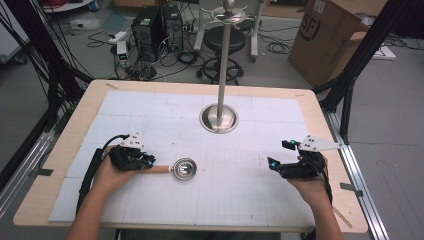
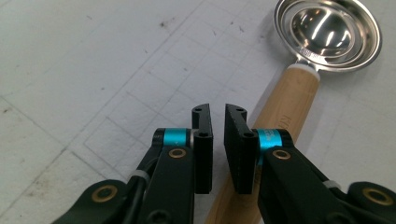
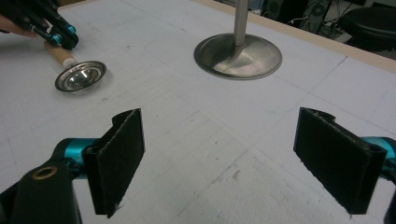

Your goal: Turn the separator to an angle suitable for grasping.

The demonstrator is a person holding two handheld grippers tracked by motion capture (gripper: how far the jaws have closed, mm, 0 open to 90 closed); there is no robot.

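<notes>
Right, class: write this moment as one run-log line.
left gripper: jaws narrowly apart over ladle handle | right gripper: open, empty | stand: untouched

Even, bright overhead light; soft shadows, slightly grainy, glare on steel.

**Silver, Wood and Black on a White Grid**

The ladle (image 1: 184, 168) pairs a shiny silver bowl with a pale tan wooden handle and a white collar. The stand (image 1: 219, 118) is polished silver. Both grippers, left (image 2: 217, 122) and right (image 3: 219, 154), are black with turquoise bands and brass rivets. A white mat (image 1: 150, 110) ruled in faint grey squares covers the light wooden counter (image 1: 85, 105).
</notes>
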